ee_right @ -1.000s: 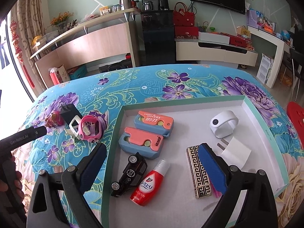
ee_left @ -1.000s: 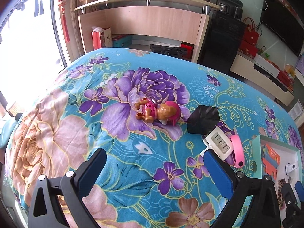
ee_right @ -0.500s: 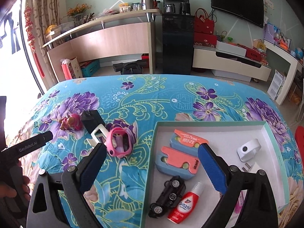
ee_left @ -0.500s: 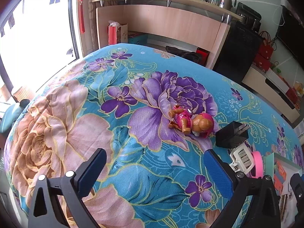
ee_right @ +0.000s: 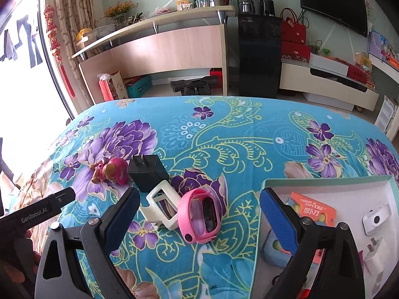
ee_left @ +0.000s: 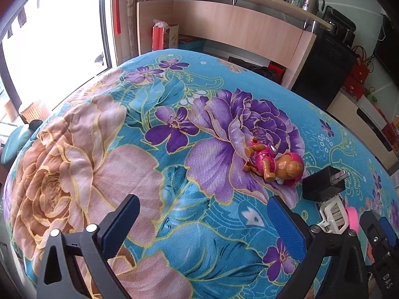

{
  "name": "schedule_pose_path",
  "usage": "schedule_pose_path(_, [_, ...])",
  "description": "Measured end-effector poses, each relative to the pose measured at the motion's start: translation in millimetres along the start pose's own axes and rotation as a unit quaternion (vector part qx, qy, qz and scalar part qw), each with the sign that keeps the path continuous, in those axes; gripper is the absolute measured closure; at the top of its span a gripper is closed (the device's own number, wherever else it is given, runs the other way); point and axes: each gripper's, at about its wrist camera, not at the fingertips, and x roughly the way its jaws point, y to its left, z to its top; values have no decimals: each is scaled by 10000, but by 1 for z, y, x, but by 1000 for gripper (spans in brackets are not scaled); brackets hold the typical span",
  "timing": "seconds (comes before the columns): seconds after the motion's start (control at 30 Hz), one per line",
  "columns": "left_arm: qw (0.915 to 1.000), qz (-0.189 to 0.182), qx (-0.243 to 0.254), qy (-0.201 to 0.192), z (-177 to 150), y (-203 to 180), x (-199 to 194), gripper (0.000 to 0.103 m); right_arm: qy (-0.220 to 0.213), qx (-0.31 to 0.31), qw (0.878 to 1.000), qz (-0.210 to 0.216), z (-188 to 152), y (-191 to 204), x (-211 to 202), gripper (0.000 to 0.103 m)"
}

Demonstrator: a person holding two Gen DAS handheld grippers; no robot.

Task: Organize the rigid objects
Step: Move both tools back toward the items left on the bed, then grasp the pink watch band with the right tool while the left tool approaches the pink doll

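Floral cloth [ee_right: 224, 137] bears toy pup [ee_right: 111, 170], black charger [ee_right: 147, 173], white frame [ee_right: 162, 206], pink, possibly watch [ee_right: 199, 218], tray [ee_right: 324, 180].

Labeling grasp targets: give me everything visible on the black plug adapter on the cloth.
The black plug adapter is a boxy cube of matte plastic, it seems, with two flat metal prongs on one face, pointing away from the right wrist camera. It lies on the floral cloth, outside the tray, between the pink toy figure and the white frame, whose edge touches or overlaps it. No gripper touches it.
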Motion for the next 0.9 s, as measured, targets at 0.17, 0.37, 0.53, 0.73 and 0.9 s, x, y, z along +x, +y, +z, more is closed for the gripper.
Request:
schedule_pose_path(0.17, [9999,-34,61,91,5,-10,3,0,77,-10,10000,32,-2,-4,9,6])
schedule_pose_path(0.37, [9997,-103,141,174,20,-30,4,0,137,188,9997,117,-2,-15,13,6])
schedule_pose_path(0.53, [9997,-176,94,155,28,-37,14,0,200,330,9990,246,-3,-21,15,7])
schedule_pose_path(0.73, [9989,-408,97,216,25,-39,32,0,282,274,9986,358,-4,-16,18,24])
schedule_pose_path(0.9, [9980,-574,195,171,25,-43,35,0,387,333,9978,421,-8,-17,21,36])
